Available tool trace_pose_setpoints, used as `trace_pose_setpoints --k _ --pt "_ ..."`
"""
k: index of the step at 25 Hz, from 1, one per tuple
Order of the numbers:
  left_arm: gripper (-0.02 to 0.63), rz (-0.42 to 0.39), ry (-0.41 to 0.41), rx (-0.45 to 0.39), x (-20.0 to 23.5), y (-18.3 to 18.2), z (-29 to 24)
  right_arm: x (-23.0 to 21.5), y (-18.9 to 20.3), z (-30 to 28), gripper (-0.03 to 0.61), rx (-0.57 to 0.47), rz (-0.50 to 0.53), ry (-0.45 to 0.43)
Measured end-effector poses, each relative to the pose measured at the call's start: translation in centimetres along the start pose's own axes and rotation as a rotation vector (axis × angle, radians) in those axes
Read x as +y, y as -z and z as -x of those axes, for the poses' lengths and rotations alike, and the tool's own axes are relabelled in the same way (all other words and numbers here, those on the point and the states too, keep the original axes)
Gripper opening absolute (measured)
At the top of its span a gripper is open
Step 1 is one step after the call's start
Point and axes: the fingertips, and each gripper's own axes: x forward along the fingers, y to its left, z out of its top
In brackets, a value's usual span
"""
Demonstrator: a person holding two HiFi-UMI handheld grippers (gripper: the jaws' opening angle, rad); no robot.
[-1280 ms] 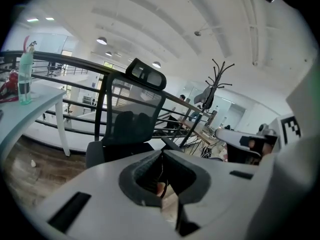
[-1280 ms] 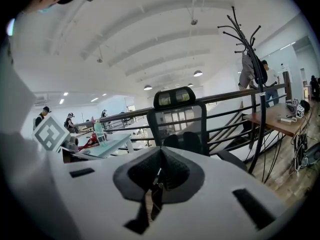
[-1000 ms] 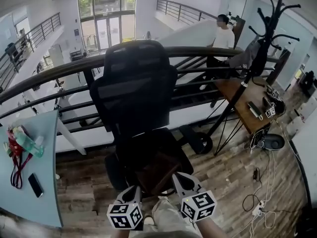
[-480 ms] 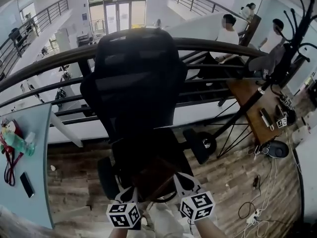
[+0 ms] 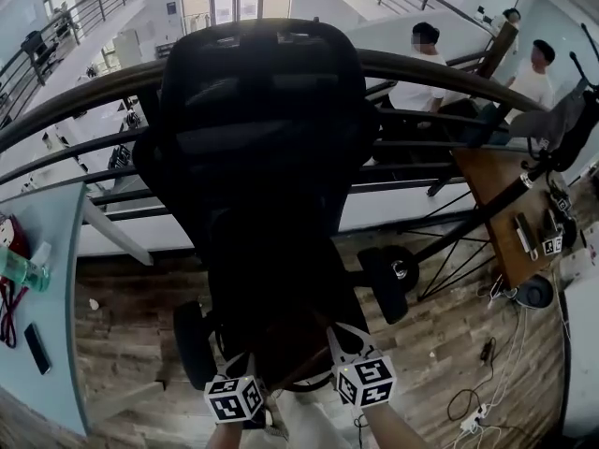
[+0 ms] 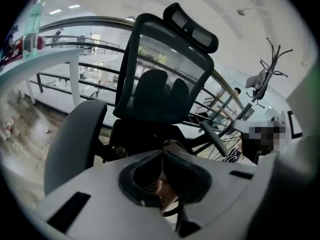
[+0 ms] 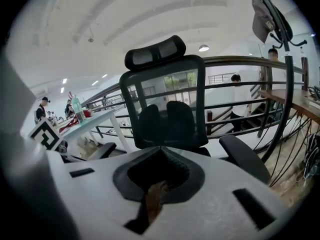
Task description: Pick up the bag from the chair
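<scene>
A black mesh office chair (image 5: 262, 157) fills the head view. On its seat, a brown bag (image 5: 292, 349) lies between my two grippers. My left gripper (image 5: 245, 363) is at the bag's left edge and my right gripper (image 5: 339, 342) at its right edge. In the left gripper view the jaws (image 6: 161, 184) are shut, with brown bag material (image 6: 172, 145) pinched between them. The right gripper (image 7: 159, 184) is shut the same way on a brown fold of the bag (image 7: 154, 199). The chair back (image 7: 165, 104) rises just ahead of both grippers.
The chair's armrests (image 5: 386, 283) (image 5: 192, 344) flank the seat. A dark curved railing (image 5: 440, 73) runs behind the chair, with people beyond it. A light-blue table (image 5: 47, 325) with a bottle and a phone stands at left. A wooden desk (image 5: 501, 204) and floor cables (image 5: 477, 391) are at right.
The head view has moved closer to the chair, which now looks larger and more central. Both grippers stay at the bag on the seat.
</scene>
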Motion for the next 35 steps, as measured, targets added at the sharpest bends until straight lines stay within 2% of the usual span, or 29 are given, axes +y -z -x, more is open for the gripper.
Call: trace_pose_setpoints --k 4,8,12,13,14,15,16,18,22,29,35 --pt "0.006 0.025 -0.032 0.032 1.8 1.0 -2.6 -1.4 2.4 -3.1 0.002 0.056 0.004 -0.006" --pt "0.006 0.011 -0.045 0.069 2.8 2.2 -4.8 -2.6 5.0 -5.7 0.002 0.111 0.008 0.000" --pt "0.011 -0.004 -0.099 0.094 4.0 3.5 -6.8 -3.9 7.3 -8.1 0.002 0.173 0.000 0.005" --pt "0.046 -0.003 -0.107 0.098 4.2 3.9 -7.4 -4.3 7.9 -8.7 0.003 0.189 -0.003 0.007" --pt "0.168 0.000 -0.111 0.104 4.5 4.3 -7.9 -4.6 8.5 -9.3 0.003 0.206 -0.005 0.010" --pt "0.239 0.004 -0.115 0.114 4.8 4.7 -8.5 -5.0 9.1 -9.9 0.030 0.224 -0.004 0.015" --pt "0.259 0.007 -0.123 0.126 5.1 5.1 -9.0 -5.3 9.7 -10.4 0.092 0.243 0.000 0.021" --pt "0.285 0.011 -0.141 0.154 5.8 6.0 -9.9 -6.0 10.9 -11.4 0.135 0.284 0.020 0.034" --pt "0.301 0.022 -0.179 0.205 7.0 7.6 -11.2 -6.9 13.2 -12.9 0.176 0.353 0.040 0.025" --pt "0.307 0.044 -0.213 0.243 8.7 8.9 -13.2 -8.1 16.5 -15.0 0.196 0.454 0.092 0.010" --pt "0.305 0.013 -0.254 0.291 9.9 10.5 -14.4 -8.7 19.0 -16.2 0.206 0.556 0.132 -0.018"
